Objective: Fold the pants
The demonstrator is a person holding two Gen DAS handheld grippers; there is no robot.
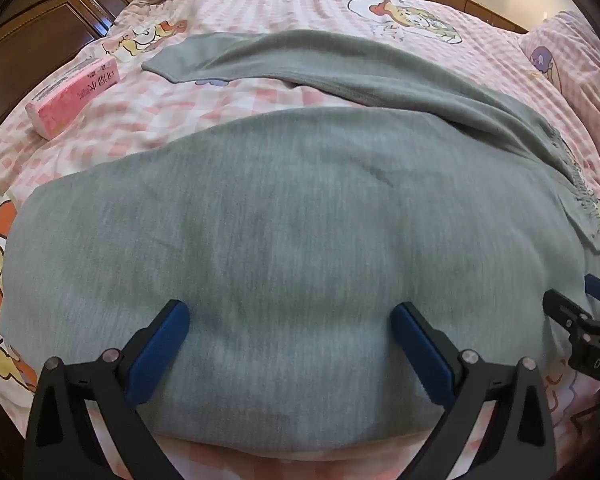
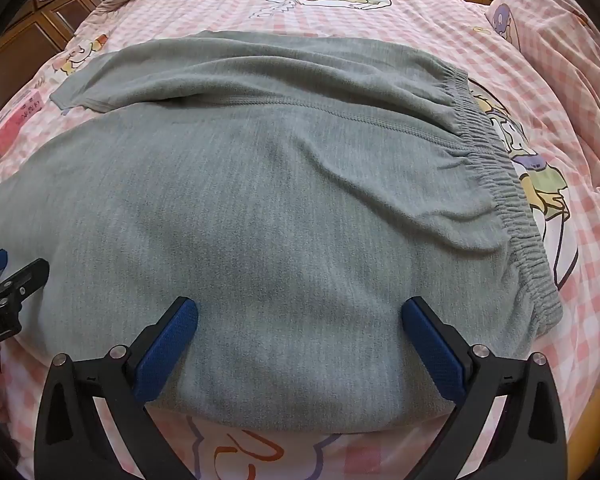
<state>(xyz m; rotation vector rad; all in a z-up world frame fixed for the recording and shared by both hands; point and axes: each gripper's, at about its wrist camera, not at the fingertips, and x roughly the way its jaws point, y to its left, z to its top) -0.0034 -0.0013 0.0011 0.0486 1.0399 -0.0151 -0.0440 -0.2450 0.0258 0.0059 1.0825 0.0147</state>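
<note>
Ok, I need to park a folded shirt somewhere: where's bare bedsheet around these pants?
Free: beyond the far leg toward the headboard, and between the pink box and near leg. Crowded: the near edge, under both open grippers.

The pants point(image 1: 284, 216) are plain grey-green, with a gathered waistband point(image 2: 512, 200) of the same colour. The bedsheet point(image 1: 320, 4) has a pink and white check pattern with cartoon figures printed in yellow, orange and purple. The small box point(image 1: 74, 98) on the bed is pink with white. Both tools, the left tool point(image 1: 290, 312) and the right tool point(image 2: 300, 308), are black with blue pads. The furniture point(image 1: 40, 28) behind the bed is dark brown wood.
</note>
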